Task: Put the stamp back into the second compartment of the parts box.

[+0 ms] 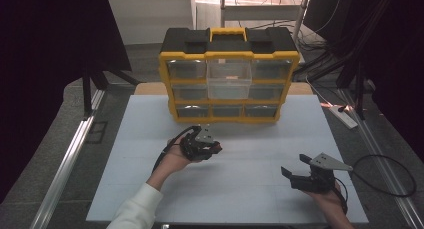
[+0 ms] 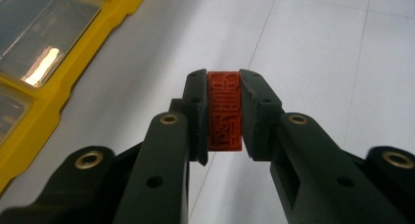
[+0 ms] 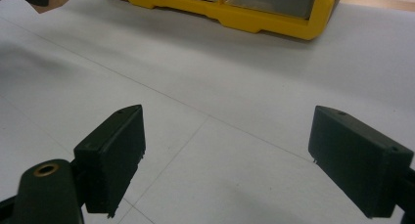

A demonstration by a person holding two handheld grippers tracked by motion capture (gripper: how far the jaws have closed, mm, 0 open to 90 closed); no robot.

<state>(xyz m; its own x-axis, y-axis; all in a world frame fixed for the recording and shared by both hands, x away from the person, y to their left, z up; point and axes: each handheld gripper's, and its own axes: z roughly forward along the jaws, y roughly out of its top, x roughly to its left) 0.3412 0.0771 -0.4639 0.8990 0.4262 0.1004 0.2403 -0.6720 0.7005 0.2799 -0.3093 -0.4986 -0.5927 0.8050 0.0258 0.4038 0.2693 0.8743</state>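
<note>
Black jaws of your left hand-held gripper [image 2: 224,111] are pinching a small red embossed block [image 2: 224,110] by its flat sides, keeping it clear of the white tabletop [image 2: 318,48]. Ahead-left, the yellow drawer organiser [image 1: 229,79] is waiting. Your right hand-held gripper [image 3: 227,160] is resting spread, with open room between.

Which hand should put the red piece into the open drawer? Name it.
Left, likely. Its gripper is already shut on the red piece near the organizer; the right gripper is open, farther from the open drawer.
</note>
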